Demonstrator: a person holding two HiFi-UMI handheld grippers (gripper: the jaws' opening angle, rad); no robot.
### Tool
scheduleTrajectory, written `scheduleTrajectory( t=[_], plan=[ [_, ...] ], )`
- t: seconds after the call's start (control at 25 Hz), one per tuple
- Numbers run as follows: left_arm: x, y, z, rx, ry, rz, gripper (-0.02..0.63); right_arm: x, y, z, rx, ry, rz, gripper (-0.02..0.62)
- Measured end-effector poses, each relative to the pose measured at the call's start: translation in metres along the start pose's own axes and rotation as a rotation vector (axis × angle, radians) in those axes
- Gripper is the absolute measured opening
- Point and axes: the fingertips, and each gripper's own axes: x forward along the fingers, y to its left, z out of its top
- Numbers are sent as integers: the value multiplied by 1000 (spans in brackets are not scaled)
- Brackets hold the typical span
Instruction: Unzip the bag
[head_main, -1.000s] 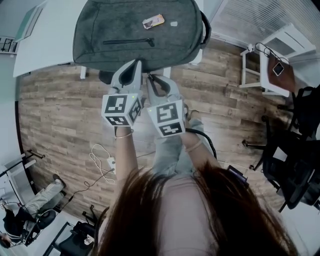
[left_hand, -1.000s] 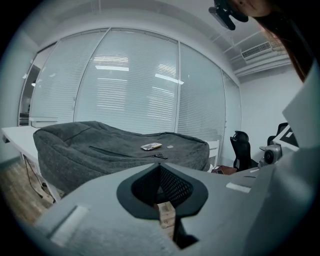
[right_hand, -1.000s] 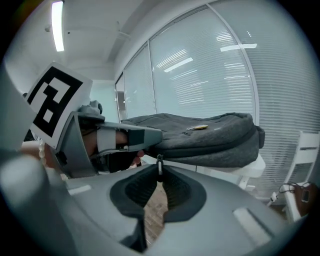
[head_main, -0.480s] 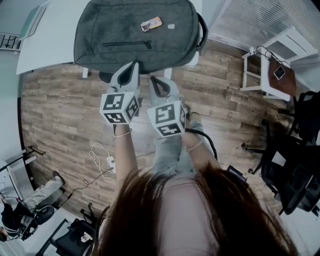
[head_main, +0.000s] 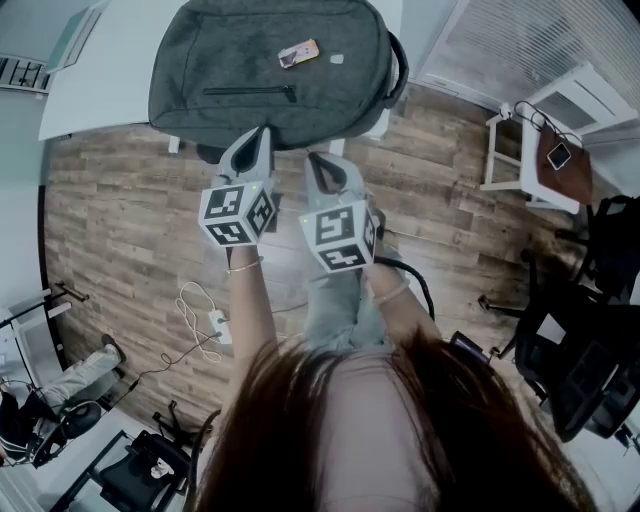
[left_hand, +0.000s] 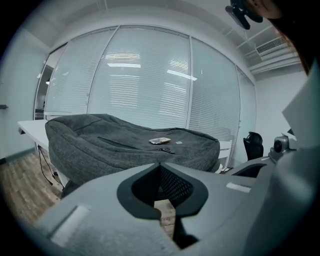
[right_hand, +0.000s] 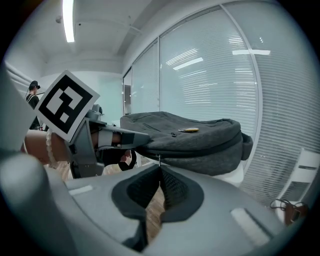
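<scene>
**Slip risk at the zip pull**

Backpack (head_main: 270, 70) flat on bench (head_main: 100, 90), near edge overhanging. Left gripper (head_main: 262, 135): jaws together, tip against backpack's side. Right gripper (head_main: 313, 160): jaws together right under zip pull (right_hand: 159, 159); bite unclear. Likely failures: thin pull slipping out, or unpinned backpack dragging instead of unzipping.

bag (head_main: 230, 50): one, grey
surface (head_main: 100, 95): one, white
tongs: two, the left tongs (head_main: 262, 135) and the right tongs (head_main: 312, 160)
marker cubes: two, the left cube (head_main: 238, 212) and the right cube (head_main: 342, 236)
small items on the bag: two, a yellowish tag (head_main: 299, 53) and a pale patch (head_main: 337, 58)
front pocket zip (head_main: 250, 90): one
metal zip pull (right_hand: 159, 160): one, at the tips of the right tongs
floor cable (head_main: 200, 315): one, white
black chairs: at least two (head_main: 605, 235) (head_main: 580, 365), both cut off at the right edge
seated person (head_main: 40, 410): one, lower left
</scene>
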Motion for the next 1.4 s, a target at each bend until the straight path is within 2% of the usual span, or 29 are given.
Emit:
scheduleTrajectory(
  t=[0.76,1.4],
  plan=[
    [3,0,-3,-20,-1,102,5,-12,-29,-2,-59,-3,36,8],
    [4,0,-4,3,-10,144,5,-23,-54,-1,-123,1,71,8]
  ],
)
